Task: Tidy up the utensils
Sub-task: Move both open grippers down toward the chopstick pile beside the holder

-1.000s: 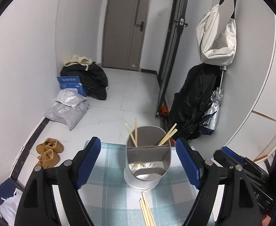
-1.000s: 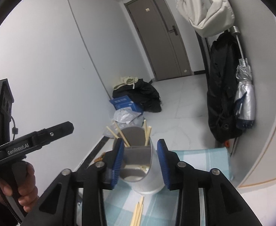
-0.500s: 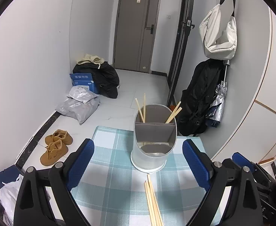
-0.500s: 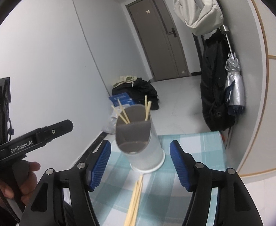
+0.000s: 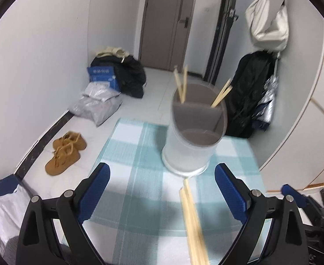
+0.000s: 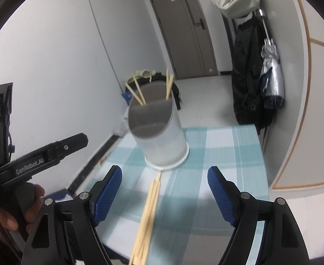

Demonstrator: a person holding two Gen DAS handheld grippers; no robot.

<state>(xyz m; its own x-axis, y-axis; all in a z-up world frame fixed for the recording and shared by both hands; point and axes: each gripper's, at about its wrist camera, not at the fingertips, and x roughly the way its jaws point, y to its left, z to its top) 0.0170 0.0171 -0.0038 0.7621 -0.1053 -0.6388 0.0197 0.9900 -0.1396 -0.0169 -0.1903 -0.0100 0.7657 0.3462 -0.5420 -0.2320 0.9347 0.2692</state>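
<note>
step: before picking up | both tongs, left (image 5: 162, 190) and right (image 6: 164, 191), were wide open, empty | loose chopsticks (image 6: 149, 207) lay just before the cup (image 6: 159, 137) | next: probably close on them

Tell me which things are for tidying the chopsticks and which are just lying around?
For the job:
loose chopsticks
holder with chopsticks in it
left gripper, open
right gripper, open

Just lying around:
brown shoes
white bag
umbrella

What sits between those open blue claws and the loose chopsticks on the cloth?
Nothing visible does. The loose chopsticks lie bare on the checked cloth, below the open right gripper and left gripper. The holder stands just beyond their far ends.
</note>
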